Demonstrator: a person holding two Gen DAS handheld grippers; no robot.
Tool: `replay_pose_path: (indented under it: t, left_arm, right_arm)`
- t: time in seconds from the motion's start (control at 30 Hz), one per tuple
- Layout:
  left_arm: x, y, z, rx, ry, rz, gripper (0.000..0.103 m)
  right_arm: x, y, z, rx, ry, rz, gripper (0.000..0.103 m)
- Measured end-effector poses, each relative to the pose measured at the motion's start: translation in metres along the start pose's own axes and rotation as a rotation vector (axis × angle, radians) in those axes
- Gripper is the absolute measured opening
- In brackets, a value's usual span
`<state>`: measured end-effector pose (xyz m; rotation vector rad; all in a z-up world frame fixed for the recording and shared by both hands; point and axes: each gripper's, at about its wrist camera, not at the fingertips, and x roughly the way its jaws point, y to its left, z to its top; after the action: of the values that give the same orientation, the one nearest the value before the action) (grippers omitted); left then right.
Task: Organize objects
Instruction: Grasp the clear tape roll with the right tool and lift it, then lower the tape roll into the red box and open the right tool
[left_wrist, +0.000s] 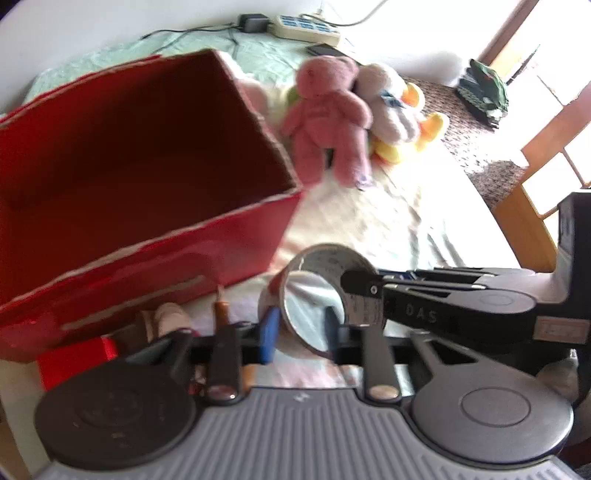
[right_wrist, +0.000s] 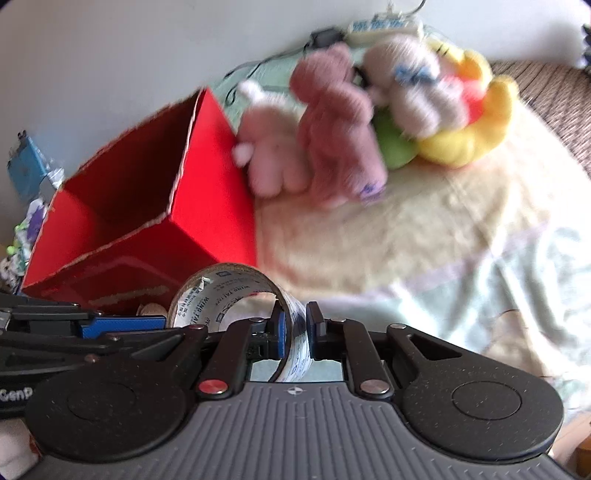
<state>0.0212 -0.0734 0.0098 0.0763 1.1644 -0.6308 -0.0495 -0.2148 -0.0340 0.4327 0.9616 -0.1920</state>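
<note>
A roll of clear packing tape (right_wrist: 236, 295) is held just in front of an open, empty red cardboard box (right_wrist: 147, 192). My right gripper (right_wrist: 295, 332) is shut on the tape roll's wall, one pad inside the ring and one outside. In the left wrist view the same tape roll (left_wrist: 317, 291) sits between the blue pads of my left gripper (left_wrist: 301, 328), which is open around its near rim; whether the pads touch it is unclear. The right gripper (left_wrist: 354, 286) reaches in from the right and pinches the roll. The red box (left_wrist: 129, 177) stands at the left.
Plush toys lie on the bed right of the box: a pink bear (left_wrist: 328, 114), a pale one (right_wrist: 273, 155), a white one (left_wrist: 388, 103) and a yellow one (right_wrist: 472, 122). A power strip (left_wrist: 306, 27) lies by the wall. A small red box (left_wrist: 77, 360) lies at near left.
</note>
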Motion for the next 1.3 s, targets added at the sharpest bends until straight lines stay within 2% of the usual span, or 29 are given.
replay_pose_path:
  t: [0.07, 0.2, 0.33, 0.47, 0.63, 0.77, 0.87, 1.13, 1.3]
  left_arm:
    - [-0.004, -0.004, 0.001, 0.019, -0.018, -0.016, 0.013]
    - [-0.025, -0.013, 0.006, 0.069, -0.076, -0.065, 0.009]
    - [-0.057, -0.021, 0.013, 0.120, -0.168, -0.103, 0.009]
    - [-0.090, -0.018, 0.026, 0.139, -0.276, -0.107, 0.009]
    - [-0.126, 0.008, 0.040, 0.118, -0.393, -0.055, 0.009]
    - [-0.134, 0.039, 0.051, 0.063, -0.429, 0.004, 0.009]
    - [-0.122, 0.068, 0.059, 0.008, -0.405, 0.044, 0.009]
    - [-0.052, 0.137, 0.074, -0.150, -0.229, 0.086, 0.009]
    - [-0.013, 0.153, 0.076, -0.187, -0.109, 0.121, 0.009]
  right_arm:
    - [-0.014, 0.000, -0.001, 0.011, -0.027, -0.016, 0.012]
    - [-0.045, -0.001, 0.003, 0.036, -0.118, -0.032, 0.012]
    - [-0.075, 0.012, 0.018, 0.006, -0.240, -0.029, 0.012]
    - [-0.087, 0.030, 0.044, -0.042, -0.338, 0.014, 0.012]
    - [-0.078, 0.067, 0.078, -0.128, -0.373, 0.096, 0.012]
    - [-0.047, 0.093, 0.101, -0.196, -0.317, 0.129, 0.012]
    - [-0.015, 0.109, 0.111, -0.226, -0.234, 0.122, 0.013]
    - [0.068, 0.139, 0.117, -0.334, -0.051, 0.028, 0.013]
    - [0.100, 0.146, 0.115, -0.385, 0.037, -0.028, 0.012]
